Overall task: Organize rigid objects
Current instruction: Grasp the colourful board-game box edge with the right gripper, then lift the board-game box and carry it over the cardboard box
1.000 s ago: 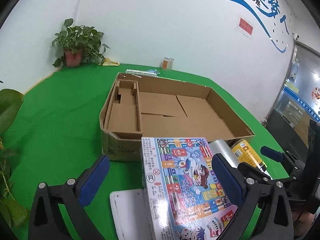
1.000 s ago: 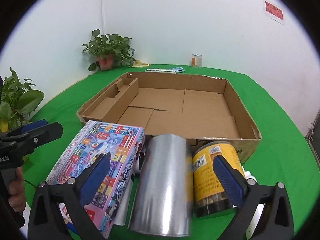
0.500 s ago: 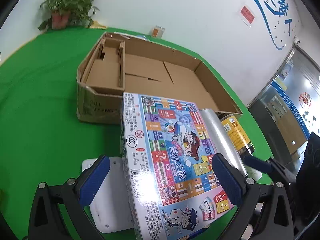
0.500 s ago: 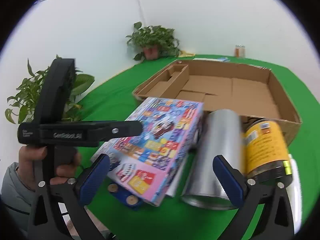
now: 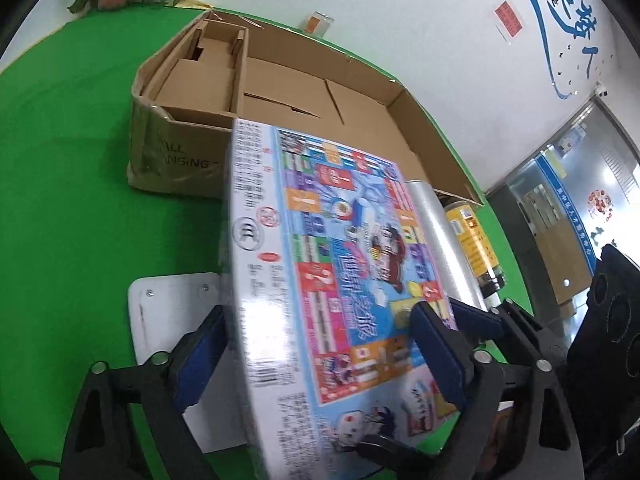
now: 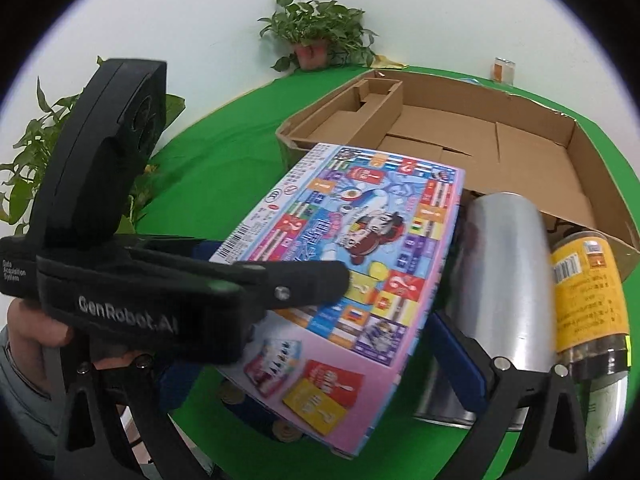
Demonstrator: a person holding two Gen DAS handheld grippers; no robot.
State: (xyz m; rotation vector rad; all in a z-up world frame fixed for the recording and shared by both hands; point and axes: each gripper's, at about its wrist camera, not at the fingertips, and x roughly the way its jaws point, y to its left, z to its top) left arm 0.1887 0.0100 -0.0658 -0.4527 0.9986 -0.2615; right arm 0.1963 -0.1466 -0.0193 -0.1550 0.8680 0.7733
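Note:
A colourful board game box (image 5: 328, 264) is lifted and tilted in front of an open cardboard box (image 5: 288, 92). My left gripper (image 5: 320, 356) is shut on the game box, its blue pads on the near end's two faces. My right gripper (image 6: 316, 364) also closes on the game box (image 6: 360, 248) at its near end; the left pad is hidden behind the left gripper's body (image 6: 120, 272). A silver cylinder (image 6: 500, 280) and a yellow-labelled jar (image 6: 588, 292) lie to the right.
A white board (image 5: 168, 320) lies on the green table (image 5: 72, 200) under the game box. Potted plants (image 6: 316, 36) stand at the table's far and left edges. A small jar (image 5: 320, 22) stands by the wall.
Both grippers moved in and closed on the game box's near end. The box has come up off the table and tilted, and both views have swung closer to it.

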